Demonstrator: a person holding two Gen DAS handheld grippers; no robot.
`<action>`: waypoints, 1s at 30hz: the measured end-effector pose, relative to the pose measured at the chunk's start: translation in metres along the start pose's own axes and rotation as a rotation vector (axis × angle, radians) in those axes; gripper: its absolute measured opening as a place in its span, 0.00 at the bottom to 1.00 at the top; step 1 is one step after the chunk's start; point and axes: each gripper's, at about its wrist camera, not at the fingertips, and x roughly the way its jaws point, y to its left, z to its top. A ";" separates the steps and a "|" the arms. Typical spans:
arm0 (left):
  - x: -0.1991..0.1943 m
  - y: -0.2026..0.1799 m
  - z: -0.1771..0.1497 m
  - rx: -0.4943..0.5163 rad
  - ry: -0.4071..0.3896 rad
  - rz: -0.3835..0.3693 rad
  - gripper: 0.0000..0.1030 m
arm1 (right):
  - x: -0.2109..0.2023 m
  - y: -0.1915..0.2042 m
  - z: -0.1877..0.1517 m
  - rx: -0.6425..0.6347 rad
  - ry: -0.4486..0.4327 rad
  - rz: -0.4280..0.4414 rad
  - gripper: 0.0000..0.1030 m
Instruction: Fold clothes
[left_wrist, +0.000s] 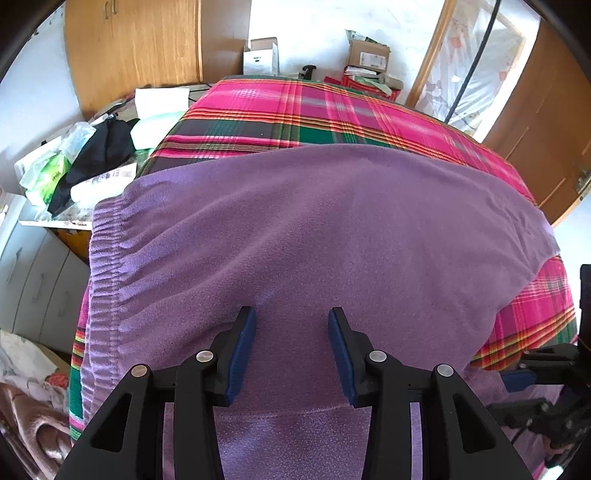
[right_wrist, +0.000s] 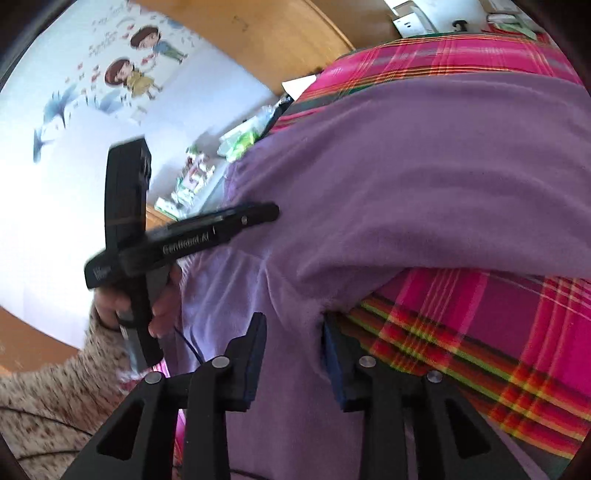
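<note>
The purple fleece garment (left_wrist: 314, 229) is seen spread on the plaid-covered bed (left_wrist: 295, 110), seemingly folded once along its near edge, with further folds judged outstanding, while the left claw (left_wrist: 292, 328) and right claw (right_wrist: 293, 332) are held spread over the cloth.

Garment (left_wrist: 314, 229) lies on blanket (left_wrist: 295, 110), covering its near part; waistband (left_wrist: 107, 258) to the left. Left gripper (left_wrist: 291, 350) sits over garment's near edge, w/ fabric between its fingers. Right gripper (right_wrist: 293, 354) at garment's right near corner, fabric between fingers, blanket just to its right. In right wrist view, left gripper (right_wrist: 236, 218) is to the left, held by hand (right_wrist: 147, 299). Boxes (left_wrist: 367, 55) behind blanket; cluttered shelf (left_wrist: 74, 166) left of it; drawers (left_wrist: 33, 273) below shelf.
</note>
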 end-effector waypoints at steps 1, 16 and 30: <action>0.000 0.001 0.000 -0.002 0.000 -0.005 0.41 | -0.004 0.001 0.001 -0.001 -0.017 0.019 0.17; 0.001 -0.001 0.000 0.012 0.001 0.010 0.41 | -0.004 -0.024 0.007 0.118 -0.023 0.063 0.31; 0.001 -0.003 -0.001 0.024 -0.005 0.019 0.41 | -0.018 -0.024 0.021 0.114 -0.151 0.148 0.06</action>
